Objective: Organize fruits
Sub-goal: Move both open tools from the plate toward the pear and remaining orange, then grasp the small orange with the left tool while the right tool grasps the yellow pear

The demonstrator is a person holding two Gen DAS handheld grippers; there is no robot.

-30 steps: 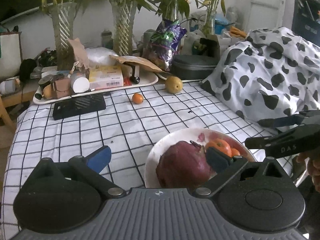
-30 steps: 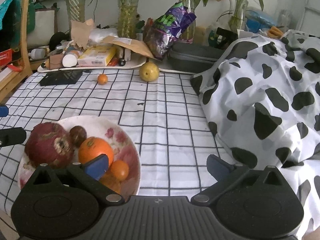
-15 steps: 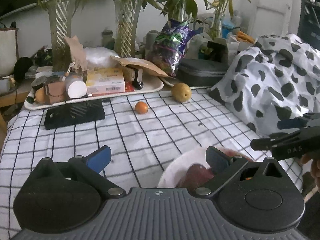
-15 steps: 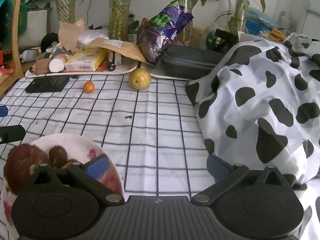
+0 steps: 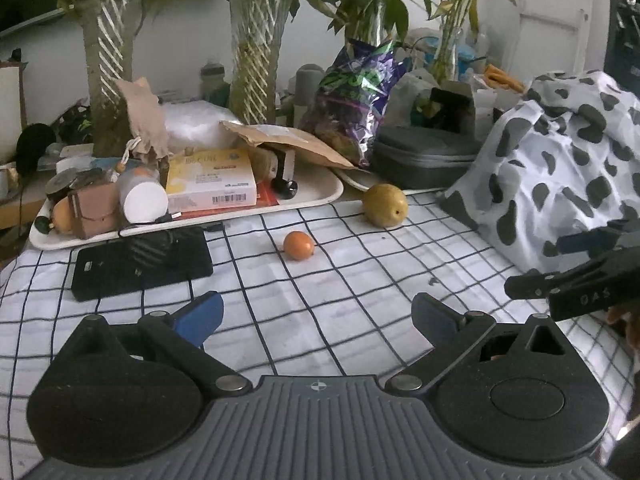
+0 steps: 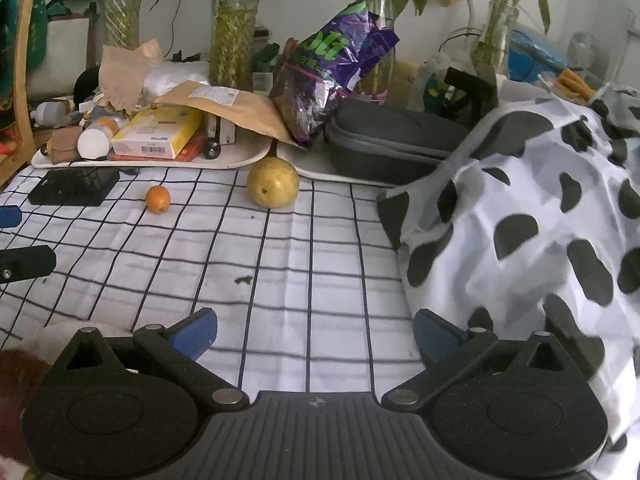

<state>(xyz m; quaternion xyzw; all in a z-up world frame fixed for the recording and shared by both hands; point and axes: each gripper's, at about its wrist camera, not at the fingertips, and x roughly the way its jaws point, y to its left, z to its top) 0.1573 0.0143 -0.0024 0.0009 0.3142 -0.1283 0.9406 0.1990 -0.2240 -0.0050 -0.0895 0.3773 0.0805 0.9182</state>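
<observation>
A small orange fruit lies on the checked tablecloth, and a yellow pear rests further back by the tray's edge. My left gripper is open and empty, well short of the orange. My right gripper is also open and empty, hovering over bare cloth. The right gripper's fingers show at the right edge of the left wrist view. A sliver of the white fruit plate, with a dark red fruit on it, shows at the lower left of the right wrist view.
A white tray piled with boxes, a bottle and paper stands at the back left. A black flat device lies before it. A grey case, a purple bag and plant vases line the back. A cow-patterned cloth covers the right side.
Both grippers have moved forward over the table, so the plate of fruit has slid out of the left view and nearly out of the right. The orange and pear look closer.
</observation>
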